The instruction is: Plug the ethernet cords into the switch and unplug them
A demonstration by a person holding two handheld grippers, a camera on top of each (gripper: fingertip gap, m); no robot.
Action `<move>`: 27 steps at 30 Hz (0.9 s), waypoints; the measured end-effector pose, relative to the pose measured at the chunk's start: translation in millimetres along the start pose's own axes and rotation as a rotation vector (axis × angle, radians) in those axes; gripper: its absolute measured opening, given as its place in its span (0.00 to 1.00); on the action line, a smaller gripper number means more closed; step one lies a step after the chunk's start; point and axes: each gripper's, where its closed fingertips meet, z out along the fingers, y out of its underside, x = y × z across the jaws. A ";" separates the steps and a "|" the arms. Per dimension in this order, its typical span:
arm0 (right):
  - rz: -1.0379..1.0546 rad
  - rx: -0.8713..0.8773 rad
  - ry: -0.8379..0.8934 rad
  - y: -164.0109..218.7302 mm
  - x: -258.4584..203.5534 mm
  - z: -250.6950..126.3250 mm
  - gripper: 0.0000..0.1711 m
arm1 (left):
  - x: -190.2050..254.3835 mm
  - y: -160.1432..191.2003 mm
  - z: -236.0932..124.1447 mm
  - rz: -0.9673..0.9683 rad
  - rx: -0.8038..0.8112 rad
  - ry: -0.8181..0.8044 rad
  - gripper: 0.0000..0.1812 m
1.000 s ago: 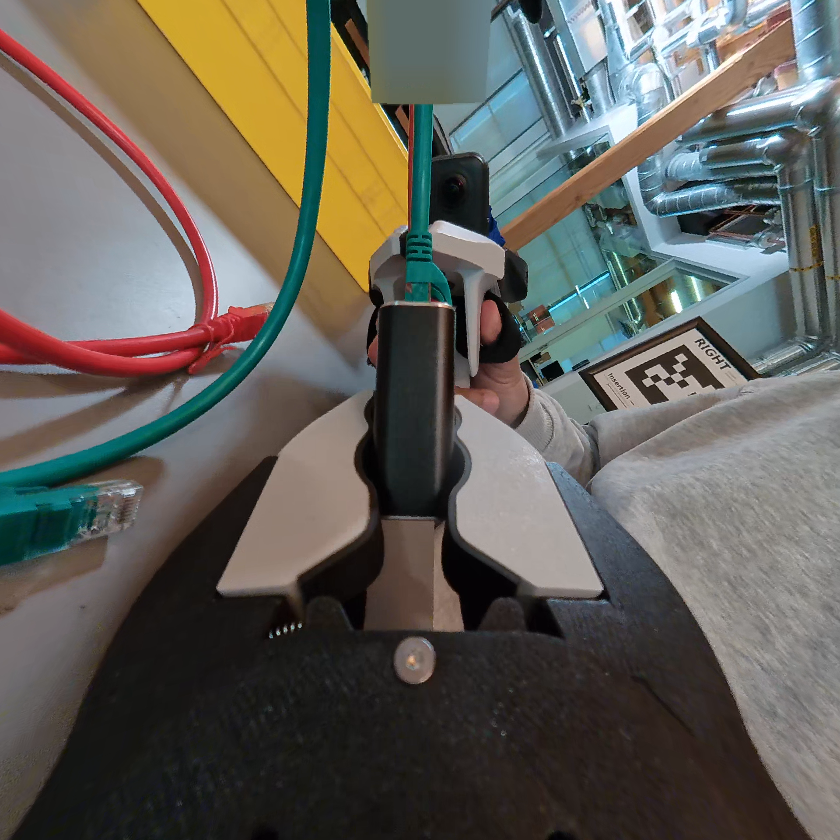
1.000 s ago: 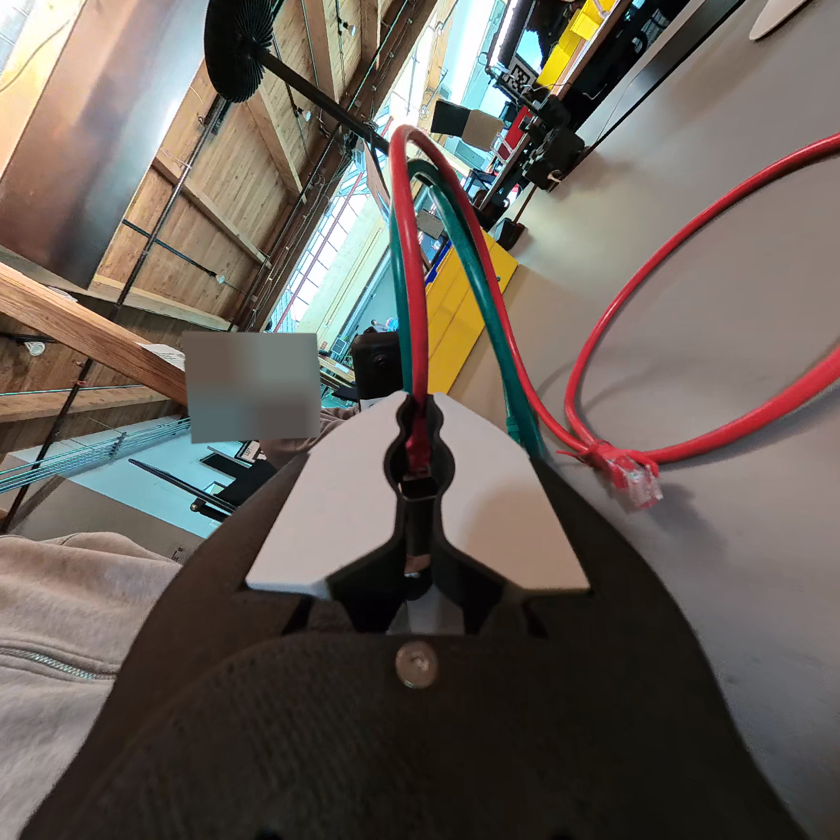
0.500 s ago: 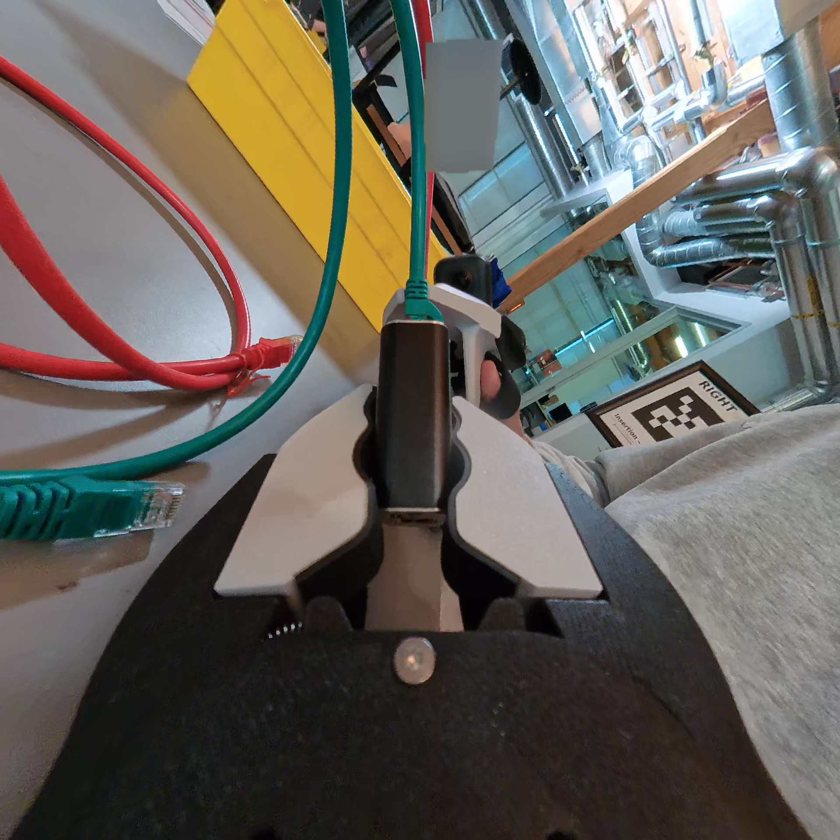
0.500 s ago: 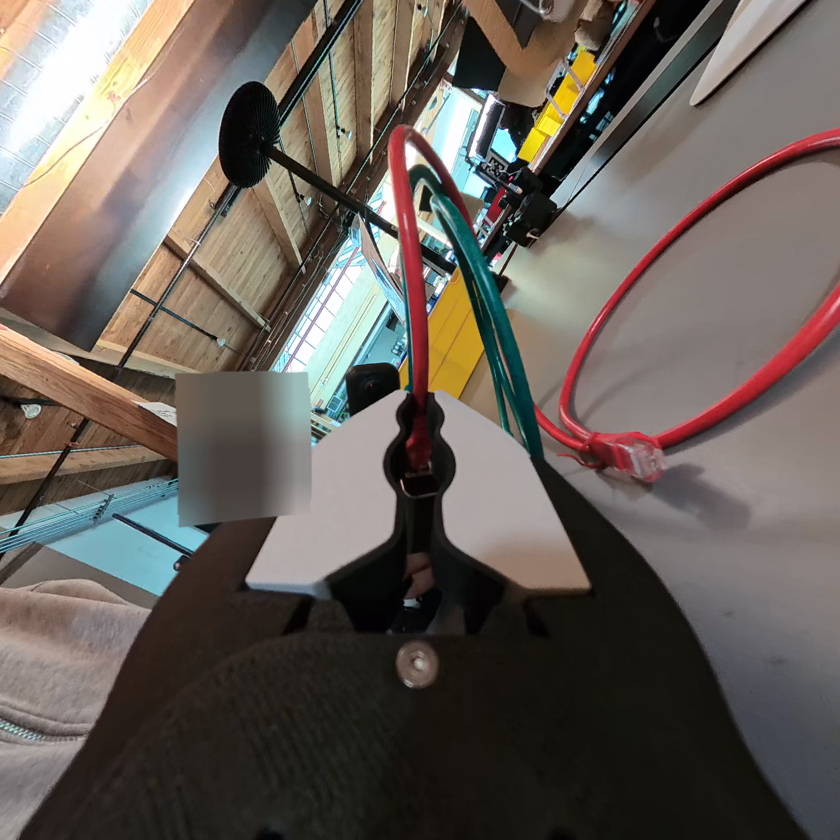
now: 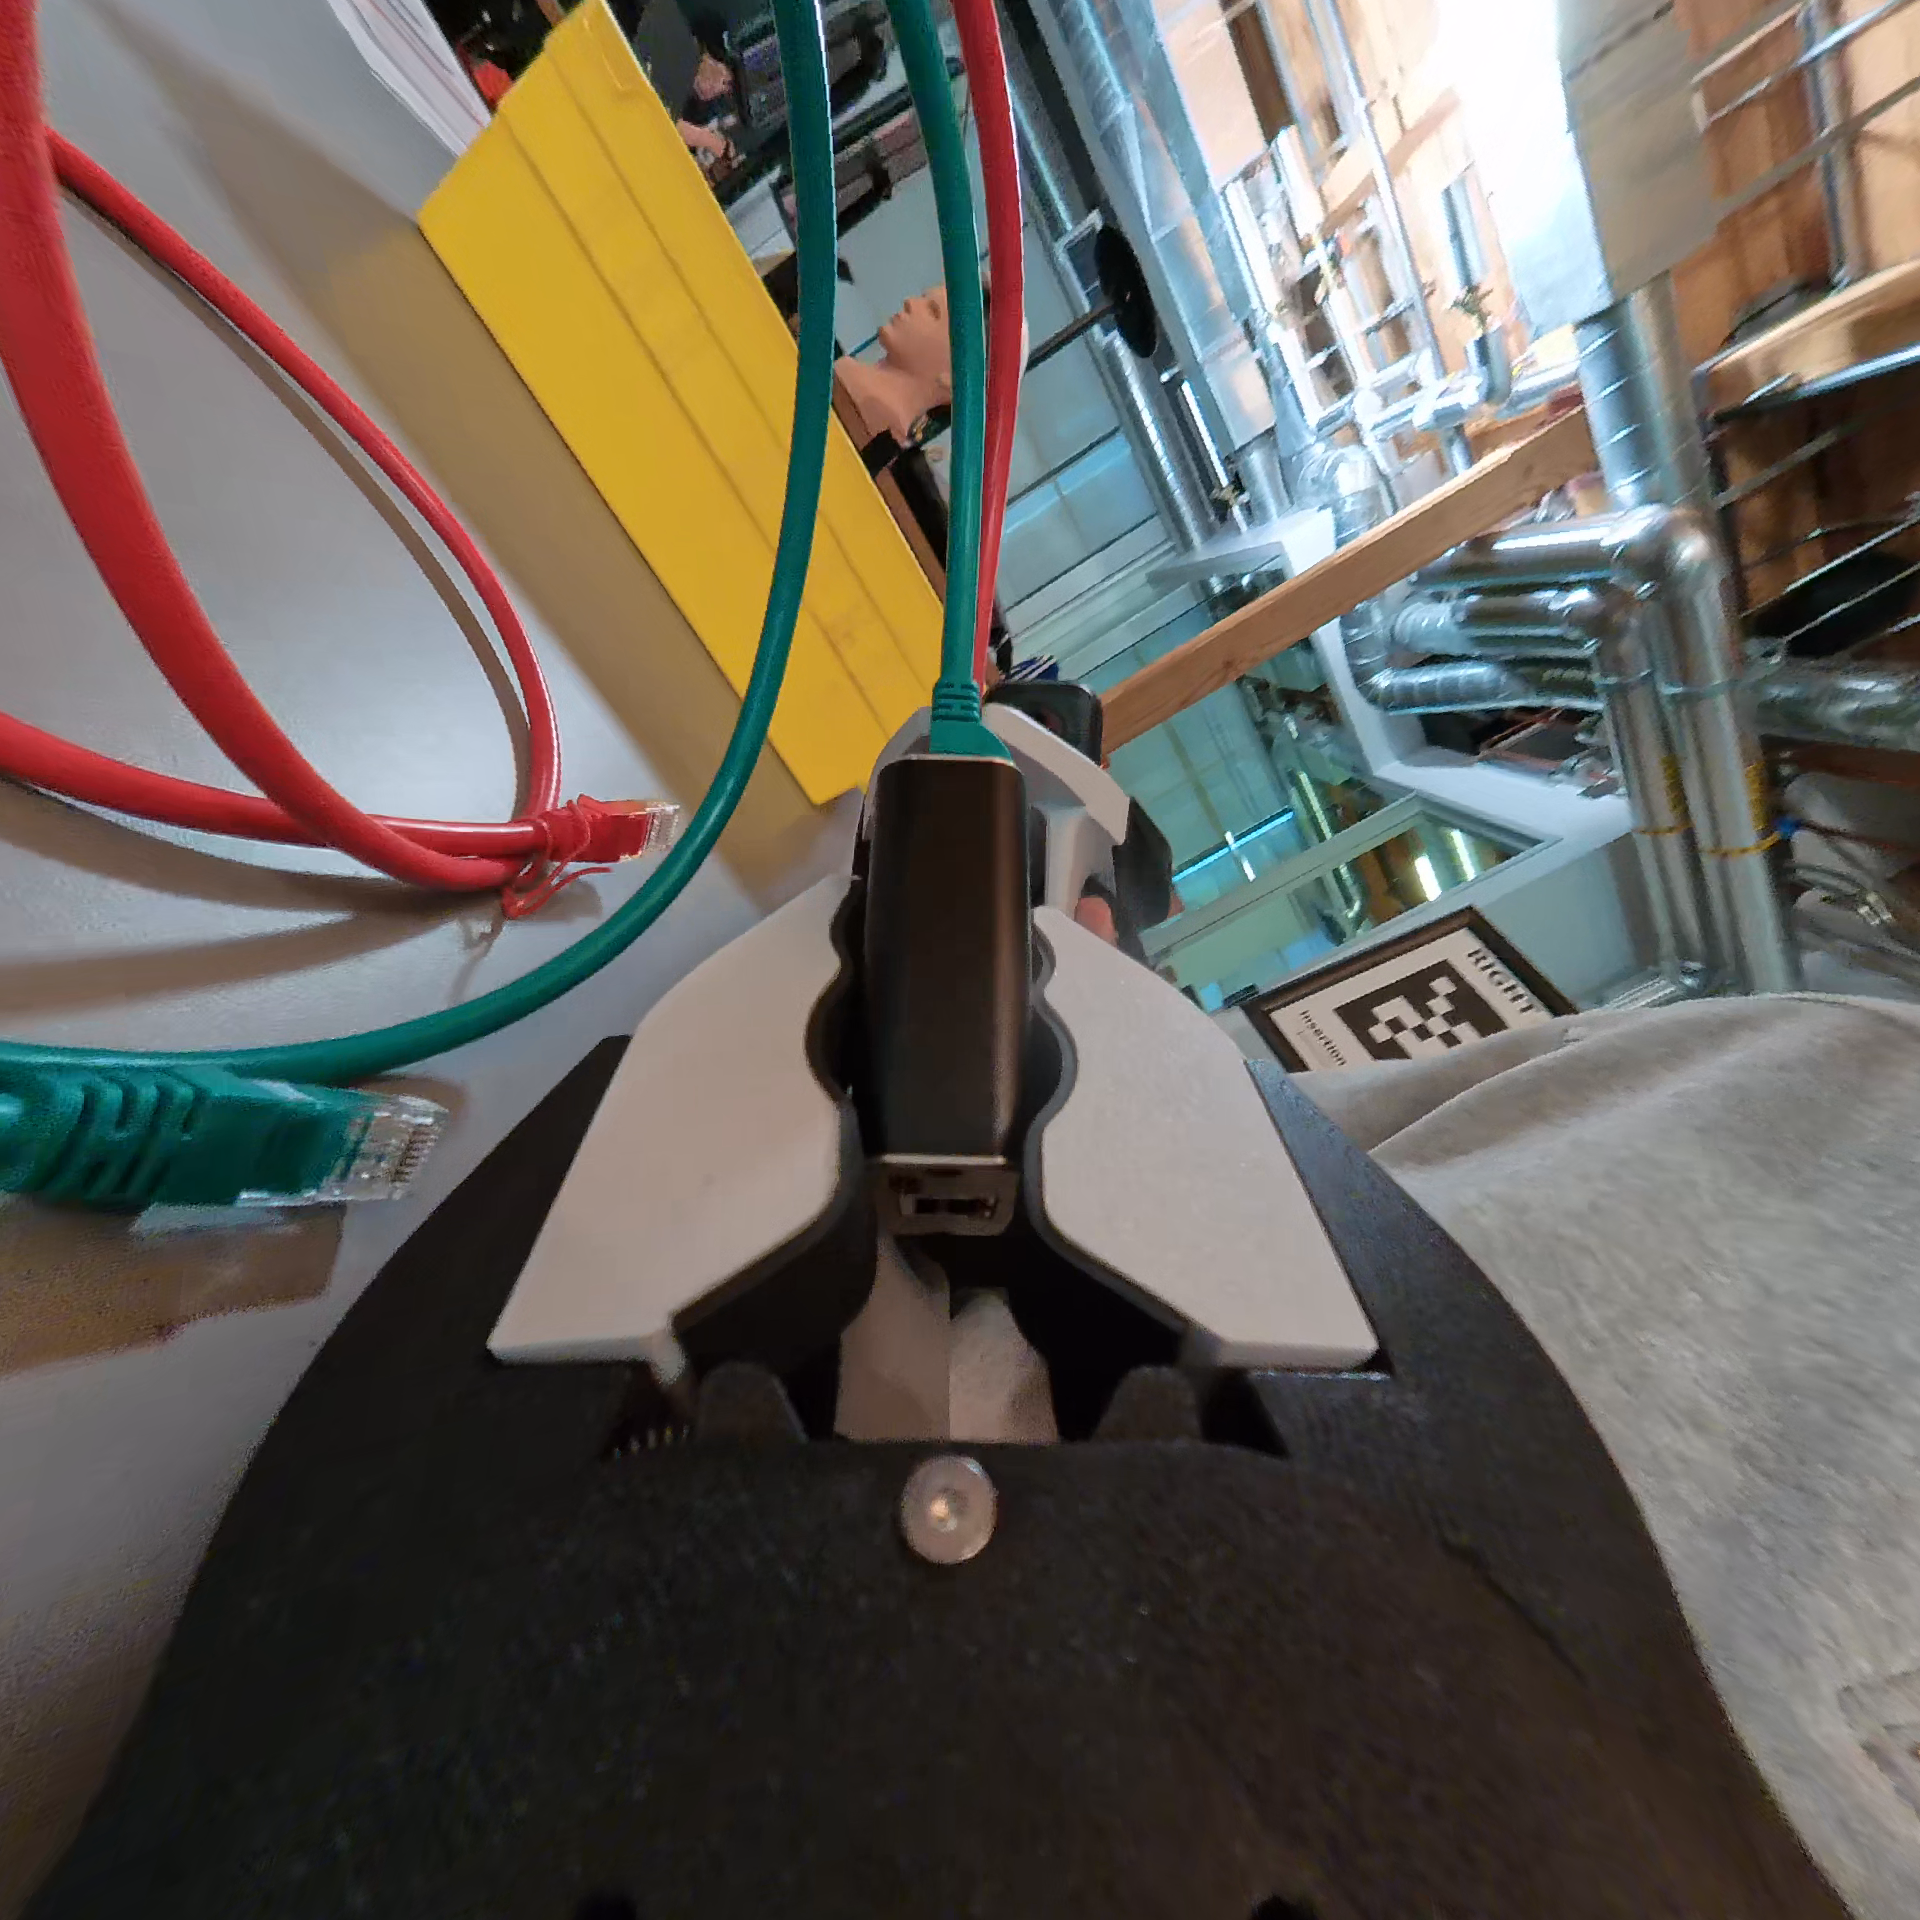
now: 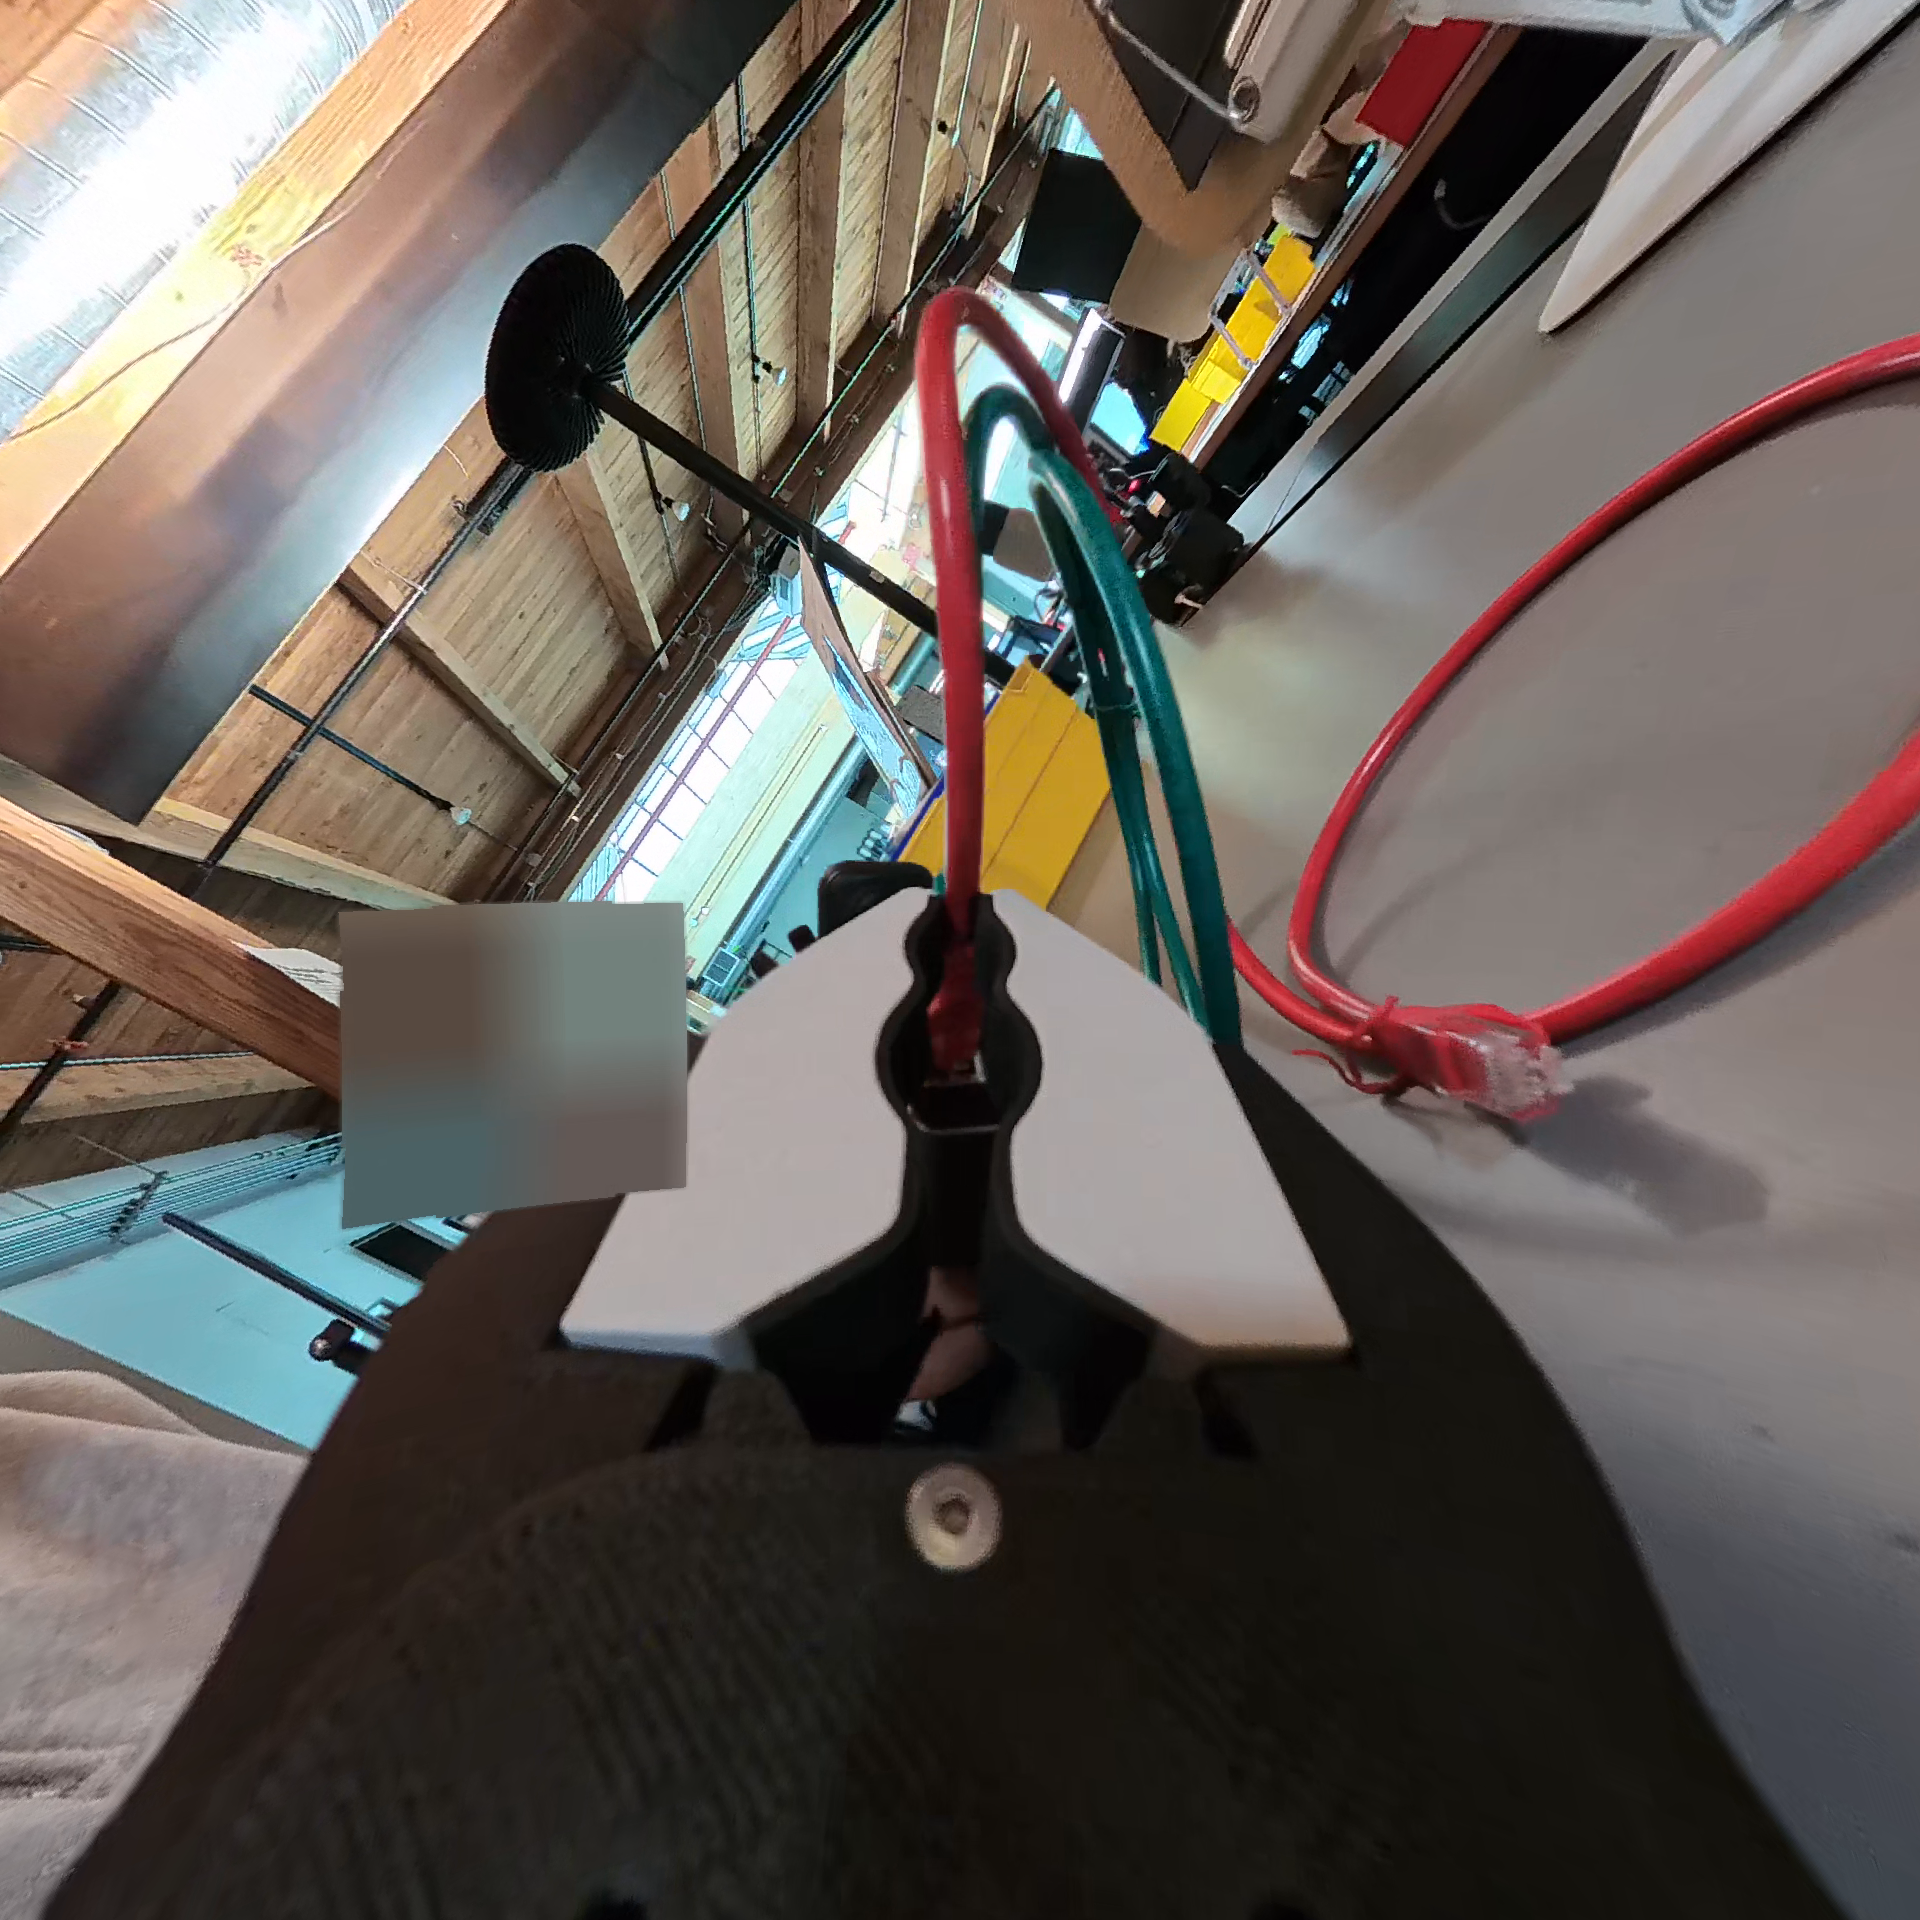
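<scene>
My left gripper (image 5: 940, 904) is shut on the small black switch (image 5: 940, 1018), which stands upright between its fingers. A green cord (image 5: 956, 717) enters the switch's far end. My right gripper (image 5: 1070, 800) shows just behind that end. In the right wrist view my right gripper (image 6: 961, 914) is shut on a red plug (image 6: 956, 1013), whose tip meets the switch's end (image 6: 951, 1112). I cannot tell how deep the red plug sits. Its red cord arches up and away.
A loose green plug (image 5: 260, 1143) and a loose red plug (image 5: 613, 831) lie on the grey table (image 5: 260, 623), with cord loops around them. A yellow bin (image 5: 675, 416) stands at the table's edge. A grey sleeve (image 5: 1610, 1351) is to the right.
Both grippers have tilted and shifted together with the switch, so the cords and table slide in view. Both grips are unchanged.
</scene>
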 end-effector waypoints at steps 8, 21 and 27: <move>-0.055 -0.060 -0.018 -9.4 -1.8 3.5 0.04 | 2.8 -11.8 1.4 -0.039 0.052 0.059 0.14; 0.003 -0.332 -0.110 64.5 -23.5 17.2 0.31 | 9.6 -39.2 -23.8 -0.084 0.247 0.117 0.15; -0.102 -0.296 -0.096 57.7 -28.3 13.3 0.28 | 18.7 -23.6 -7.3 -0.053 0.218 0.128 0.16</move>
